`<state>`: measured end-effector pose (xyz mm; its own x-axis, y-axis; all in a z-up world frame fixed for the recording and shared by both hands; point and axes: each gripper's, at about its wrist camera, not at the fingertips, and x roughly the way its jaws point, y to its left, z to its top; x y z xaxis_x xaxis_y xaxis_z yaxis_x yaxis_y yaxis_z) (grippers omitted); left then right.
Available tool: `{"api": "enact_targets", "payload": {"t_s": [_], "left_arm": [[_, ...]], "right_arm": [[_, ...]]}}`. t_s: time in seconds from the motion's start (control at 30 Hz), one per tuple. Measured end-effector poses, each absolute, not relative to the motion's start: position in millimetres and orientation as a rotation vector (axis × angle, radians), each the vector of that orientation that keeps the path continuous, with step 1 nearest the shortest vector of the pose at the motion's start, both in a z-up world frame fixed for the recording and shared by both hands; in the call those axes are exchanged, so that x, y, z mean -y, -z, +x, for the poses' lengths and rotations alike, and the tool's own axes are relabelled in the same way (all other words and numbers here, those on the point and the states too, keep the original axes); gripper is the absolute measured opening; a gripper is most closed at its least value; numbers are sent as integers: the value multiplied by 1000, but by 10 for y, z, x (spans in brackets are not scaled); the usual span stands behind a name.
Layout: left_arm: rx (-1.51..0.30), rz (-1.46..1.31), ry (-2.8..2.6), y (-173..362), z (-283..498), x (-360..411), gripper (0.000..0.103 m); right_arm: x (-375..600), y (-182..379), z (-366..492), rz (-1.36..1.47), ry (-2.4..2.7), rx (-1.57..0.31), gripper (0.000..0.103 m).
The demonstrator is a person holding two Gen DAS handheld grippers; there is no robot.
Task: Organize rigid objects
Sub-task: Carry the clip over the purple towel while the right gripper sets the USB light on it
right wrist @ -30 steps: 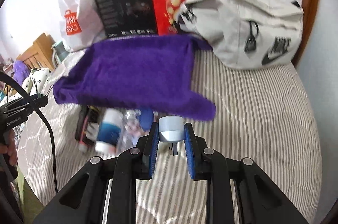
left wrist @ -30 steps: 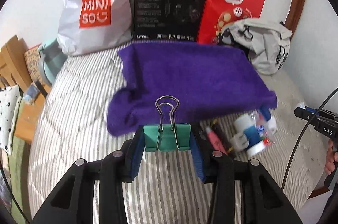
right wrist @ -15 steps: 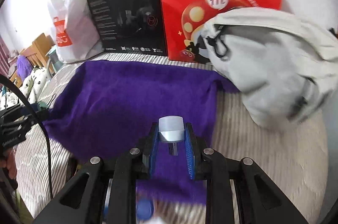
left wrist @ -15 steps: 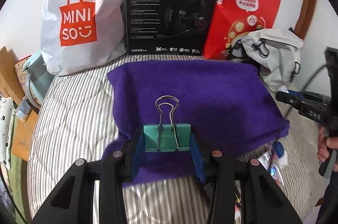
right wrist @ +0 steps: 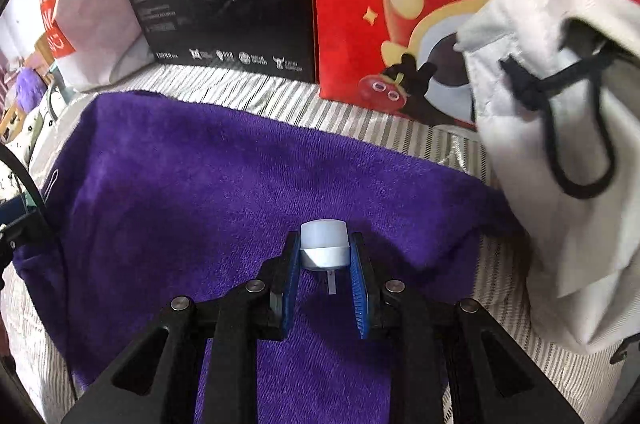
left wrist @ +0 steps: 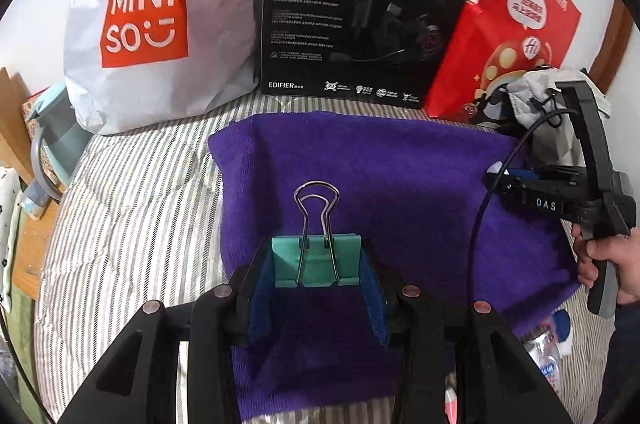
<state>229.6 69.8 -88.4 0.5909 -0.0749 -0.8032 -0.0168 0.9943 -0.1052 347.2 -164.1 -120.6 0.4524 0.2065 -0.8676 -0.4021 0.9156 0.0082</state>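
My left gripper [left wrist: 316,264] is shut on a green binder clip [left wrist: 316,260], its wire handles pointing forward over the purple towel [left wrist: 380,176]. In the right wrist view, my right gripper [right wrist: 324,256] is shut on a small white plug adapter [right wrist: 323,248] with a metal prong behind, held just above the purple towel [right wrist: 192,176]. The right gripper's body [left wrist: 560,196], held by a hand [left wrist: 612,260], shows at the right edge of the left wrist view. A clear bottle with a blue cap [left wrist: 552,344] lies at the towel's near right corner.
Along the wall behind the towel stand a white Miniso bag [left wrist: 152,20], a black headset box [left wrist: 360,8] and a red paper bag [left wrist: 512,20]. A white drawstring bag [right wrist: 560,144] lies right of the towel. The striped bedcover [left wrist: 128,216] spreads to the left.
Both grippers have moved forward over the purple towel toward the wall, each keeping its object. The bottles and pens have slipped back out of most of the views.
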Motion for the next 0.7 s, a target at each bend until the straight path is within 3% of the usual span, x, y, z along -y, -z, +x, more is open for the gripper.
{"api": "enact_targets", "payload": {"t_s": [0.1,0.17,0.2,0.23,0.7], "left_arm": [[-948,-107,39,954,2363,-706,39],[-946,-110,43,981,2405,-715,39],[-945,-116,46,993,2433,-723,39],[-945,-119,47,1000,2447,-732,39],[-991,-71,32,1168,2952,-653,39]], "right_arm": [[1619,1203,3458,-222,-379,-1033,27],[1611,1209,3441,-215,-389,-1036,37],[1612,1213,3424,-208,-396,-1040,49],[1621,1213,3402,-205,-395,-1044,54],[1976,756,2577,-144,-401,-959,54]]}}
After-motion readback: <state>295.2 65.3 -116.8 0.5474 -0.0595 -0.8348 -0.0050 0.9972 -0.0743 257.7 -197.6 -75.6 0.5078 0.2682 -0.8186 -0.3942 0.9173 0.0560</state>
